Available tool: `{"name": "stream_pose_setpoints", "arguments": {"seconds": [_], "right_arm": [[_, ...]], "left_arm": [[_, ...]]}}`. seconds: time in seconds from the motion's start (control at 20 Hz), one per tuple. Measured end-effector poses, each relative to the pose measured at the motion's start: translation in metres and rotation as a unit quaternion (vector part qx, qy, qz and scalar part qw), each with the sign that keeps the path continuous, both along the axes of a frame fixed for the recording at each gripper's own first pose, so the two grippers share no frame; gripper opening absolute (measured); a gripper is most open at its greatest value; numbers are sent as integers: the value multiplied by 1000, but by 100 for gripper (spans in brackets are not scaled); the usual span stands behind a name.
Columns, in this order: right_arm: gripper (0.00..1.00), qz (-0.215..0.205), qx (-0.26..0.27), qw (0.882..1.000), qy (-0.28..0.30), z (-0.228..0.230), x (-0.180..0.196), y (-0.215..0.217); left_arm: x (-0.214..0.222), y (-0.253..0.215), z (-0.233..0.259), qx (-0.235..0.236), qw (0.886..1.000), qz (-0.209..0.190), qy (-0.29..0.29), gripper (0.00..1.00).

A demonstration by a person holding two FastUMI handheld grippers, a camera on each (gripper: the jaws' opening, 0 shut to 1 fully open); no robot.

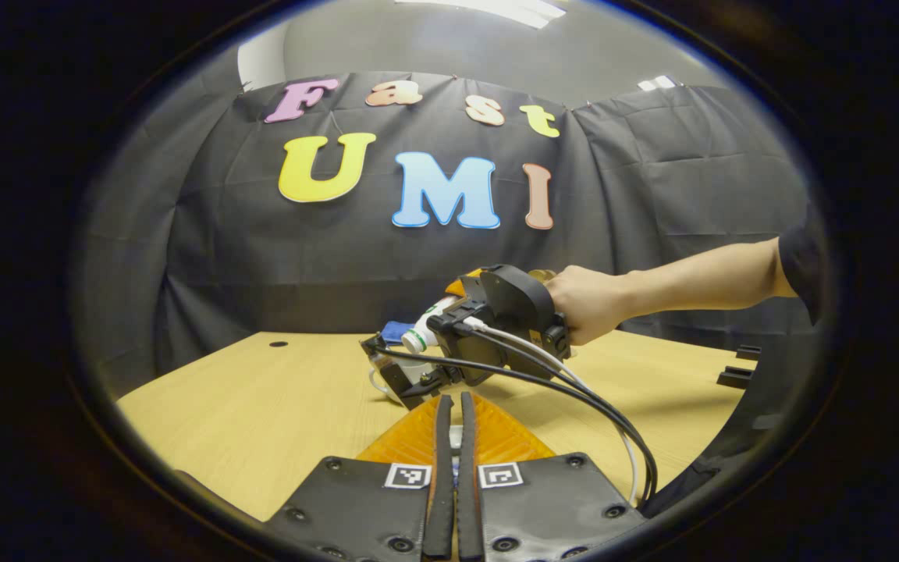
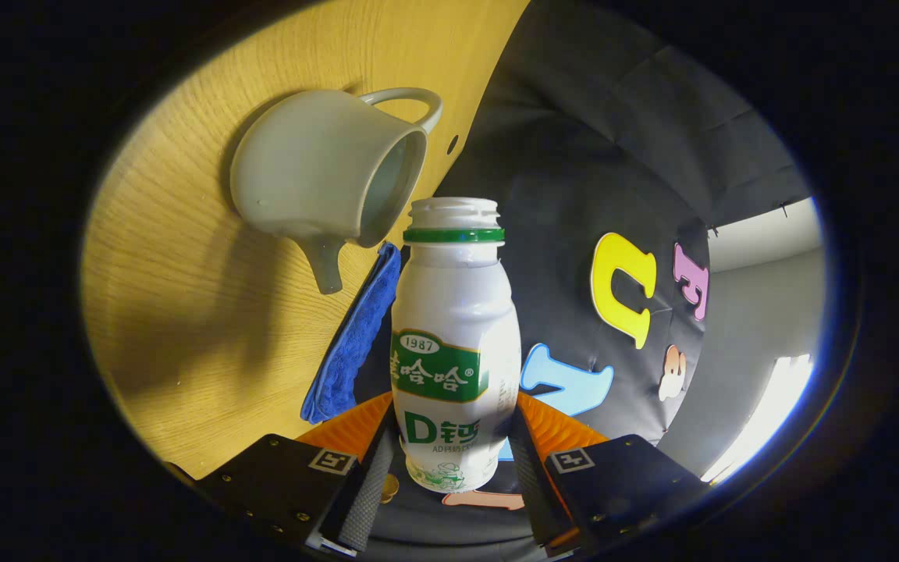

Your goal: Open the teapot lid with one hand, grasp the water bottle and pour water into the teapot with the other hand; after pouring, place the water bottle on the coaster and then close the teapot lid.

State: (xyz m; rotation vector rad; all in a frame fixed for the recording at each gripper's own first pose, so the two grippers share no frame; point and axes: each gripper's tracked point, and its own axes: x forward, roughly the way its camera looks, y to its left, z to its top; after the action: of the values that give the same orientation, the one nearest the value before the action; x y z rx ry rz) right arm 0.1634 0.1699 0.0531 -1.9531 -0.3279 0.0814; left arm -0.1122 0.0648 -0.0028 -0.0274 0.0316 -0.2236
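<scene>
Pale wood-grain counter (image 1: 262,406) runs under both tools, with the booth's black cloth behind it. Nearest in the left gripper view, at the bottom centre, my left tool (image 1: 454,421) has its fingers drawn together with only a thin slit between them; I can't tell whether the teapot lid is pinched there. Beyond it, mid-frame, the right tool (image 1: 410,382) is carried by a hand (image 1: 586,304) and tipped down toward the counter.

In the right gripper view, my right tool (image 2: 449,460) is clamped on the water bottle (image 2: 453,343), both fingers pressing its lower body at bottom centre, the cap off. The whole scene is rolled sideways, so the bottle is tilted toward pouring. Just beyond its mouth, in the upper left, sits the teapot (image 2: 317,168), lid off and opening facing the bottle. A blue coaster (image 2: 356,336) lies on the counter just beside the spout.

I judge this the pouring step. Next I should bring the mouth over the opening and tip further, then set the bottle on the coaster.
</scene>
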Motion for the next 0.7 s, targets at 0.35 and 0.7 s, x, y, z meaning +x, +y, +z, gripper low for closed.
{"name": "stream_pose_setpoints", "arguments": {"seconds": [0.35, 0.7], "right_arm": [[75, -19, 98, 993, 67, -15, 8, -11], [75, -17, 179, 977, 118, -30, 5, -10]], "left_arm": [[0, 0, -1, -10, 1000, 1, 4, 12], [0, 3, 2, -23, 1000, 3, 0, 8]]}}
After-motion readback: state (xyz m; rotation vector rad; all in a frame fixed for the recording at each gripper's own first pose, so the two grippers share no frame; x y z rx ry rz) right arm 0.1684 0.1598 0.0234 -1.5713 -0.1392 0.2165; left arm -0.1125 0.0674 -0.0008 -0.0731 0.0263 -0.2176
